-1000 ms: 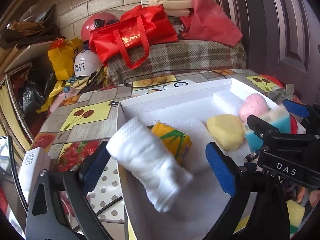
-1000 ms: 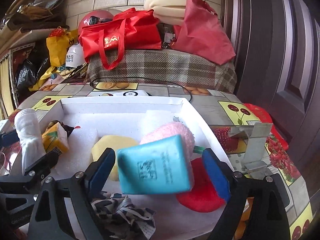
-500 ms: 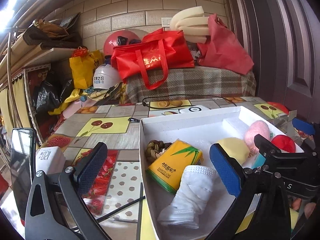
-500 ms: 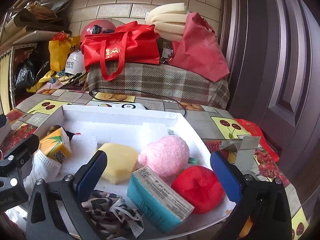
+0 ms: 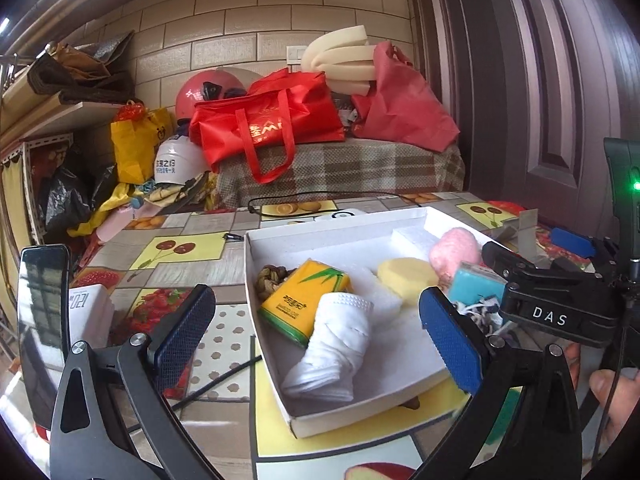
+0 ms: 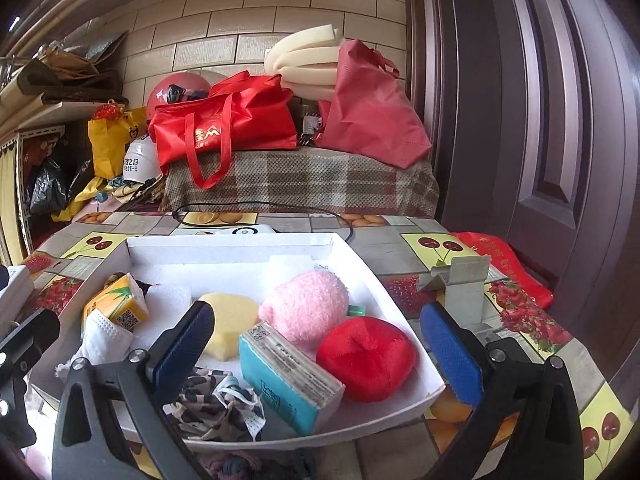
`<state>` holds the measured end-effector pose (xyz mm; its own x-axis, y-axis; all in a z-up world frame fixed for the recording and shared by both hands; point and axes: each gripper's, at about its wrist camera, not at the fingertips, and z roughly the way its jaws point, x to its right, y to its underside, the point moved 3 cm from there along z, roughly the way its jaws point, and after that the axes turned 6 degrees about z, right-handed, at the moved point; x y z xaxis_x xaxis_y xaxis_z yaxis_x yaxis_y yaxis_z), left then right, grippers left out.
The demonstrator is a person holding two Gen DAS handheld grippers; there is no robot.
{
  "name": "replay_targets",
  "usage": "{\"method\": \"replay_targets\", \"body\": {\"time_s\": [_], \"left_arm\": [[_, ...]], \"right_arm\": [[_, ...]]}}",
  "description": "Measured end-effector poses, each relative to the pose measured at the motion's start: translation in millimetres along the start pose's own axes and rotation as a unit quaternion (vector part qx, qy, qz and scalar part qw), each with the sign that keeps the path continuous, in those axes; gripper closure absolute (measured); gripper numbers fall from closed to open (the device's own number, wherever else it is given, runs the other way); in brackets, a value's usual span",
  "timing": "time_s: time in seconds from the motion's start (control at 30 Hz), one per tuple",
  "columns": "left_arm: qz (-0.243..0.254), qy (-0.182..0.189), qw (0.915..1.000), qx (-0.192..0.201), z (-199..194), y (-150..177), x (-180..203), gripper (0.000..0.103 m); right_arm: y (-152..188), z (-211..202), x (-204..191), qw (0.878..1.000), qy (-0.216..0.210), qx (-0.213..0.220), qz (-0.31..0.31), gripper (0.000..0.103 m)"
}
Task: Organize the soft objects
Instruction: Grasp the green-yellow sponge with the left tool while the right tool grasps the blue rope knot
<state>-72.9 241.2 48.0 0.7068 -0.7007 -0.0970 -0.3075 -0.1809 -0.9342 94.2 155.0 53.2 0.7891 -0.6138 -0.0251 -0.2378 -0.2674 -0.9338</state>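
A white box point(image 5: 320, 236) point(image 6: 224, 246) on the table holds soft things. A rolled white cloth point(image 5: 336, 344) point(image 6: 102, 338) lies beside a yellow tissue pack point(image 5: 306, 296) point(image 6: 116, 304). Further right sit a yellow sponge point(image 5: 408, 278) point(image 6: 230, 320), a pink plush point(image 5: 456, 250) point(image 6: 306, 306), a teal tissue pack point(image 5: 474, 284) point(image 6: 286, 376), a red plush ball point(image 6: 366, 358) and a patterned mask point(image 6: 218, 406). My left gripper point(image 5: 318, 342) stands open and empty in front of the box. My right gripper point(image 6: 318, 352) is open too, empty, at the box's near edge.
A patterned oilcloth covers the table point(image 5: 180, 248). A black cable point(image 5: 320, 196) runs behind the box. A white block point(image 5: 90, 308) and a dark phone point(image 5: 42, 320) stand left. A metal bracket point(image 6: 460, 284) stands right of the box. Red bags point(image 6: 224, 128) rest on a plaid bench behind.
The left gripper let go of the white cloth and the right let go of the teal pack; both now lie in the box. Both grippers have drawn back from it.
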Motion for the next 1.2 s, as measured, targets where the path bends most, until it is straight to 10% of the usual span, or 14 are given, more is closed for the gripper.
{"method": "replay_targets", "body": {"time_s": [0.4,0.63,0.8,0.97,1.03,1.2], "left_arm": [[0.105,0.171,0.9786,-0.045,-22.9,14.1,62.6,0.000],[0.162,0.214,0.9535,-0.137,3.4,30.4,97.1,0.003],[0.115,0.242,0.9451,-0.187,20.4,37.4,84.9,0.007],[0.122,0.223,0.9495,-0.184,13.7,38.4,86.2,0.012],[0.128,0.212,0.9526,-0.176,10.5,36.9,86.4,0.012],[0.139,0.204,0.9498,-0.192,18.1,39.0,90.3,0.012]], "right_arm": [[35.4,-24.8,82.9,0.986,-0.061,-0.128,0.086,0.000],[57.3,-17.1,33.6,0.970,-0.120,-0.209,-0.021,0.000],[58.7,0.7,17.3,0.959,-0.155,-0.235,-0.024,0.003],[62.0,2.1,5.4,0.950,-0.183,-0.248,-0.047,0.031],[63.2,0.2,0.0,0.950,-0.183,-0.246,-0.064,0.070],[63.4,-16.7,17.8,0.959,-0.162,-0.225,-0.050,0.077]]}}
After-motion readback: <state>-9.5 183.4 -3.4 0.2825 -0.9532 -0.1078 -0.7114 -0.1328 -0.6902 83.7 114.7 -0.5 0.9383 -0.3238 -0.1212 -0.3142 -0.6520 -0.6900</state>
